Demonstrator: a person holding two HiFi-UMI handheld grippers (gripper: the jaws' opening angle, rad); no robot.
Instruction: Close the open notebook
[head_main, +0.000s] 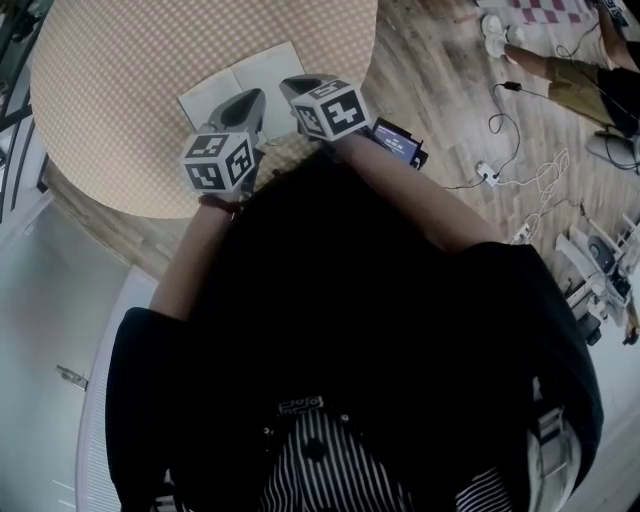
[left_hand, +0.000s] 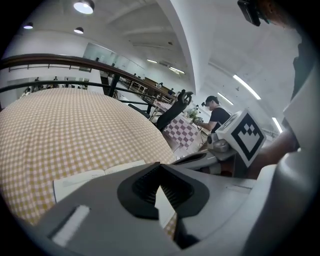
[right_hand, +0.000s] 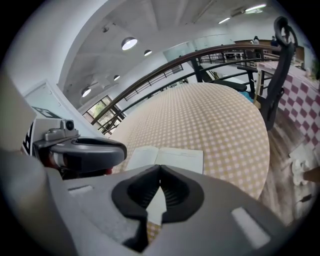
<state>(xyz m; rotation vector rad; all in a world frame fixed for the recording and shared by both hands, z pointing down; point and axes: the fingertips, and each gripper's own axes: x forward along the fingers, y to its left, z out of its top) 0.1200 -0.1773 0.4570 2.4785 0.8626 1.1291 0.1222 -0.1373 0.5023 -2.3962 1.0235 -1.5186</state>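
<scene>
So the desk (head_main: 120, 100) is a round one, fully covered in a tan-and-white checked cloth (head_main: 90, 60). The only thing lying on it is the notebook (head_main: 255, 72), open flat with both pale pages facing up, and it sits close to the desk's rim on the person's side. All around the notebook it's just checked cloth. Off past the rim from the notebook there's a wooden plank floor (head_main: 440, 90), with white cables (head_main: 535, 190) and a power strip (head_main: 487, 172) lying on it.
</scene>
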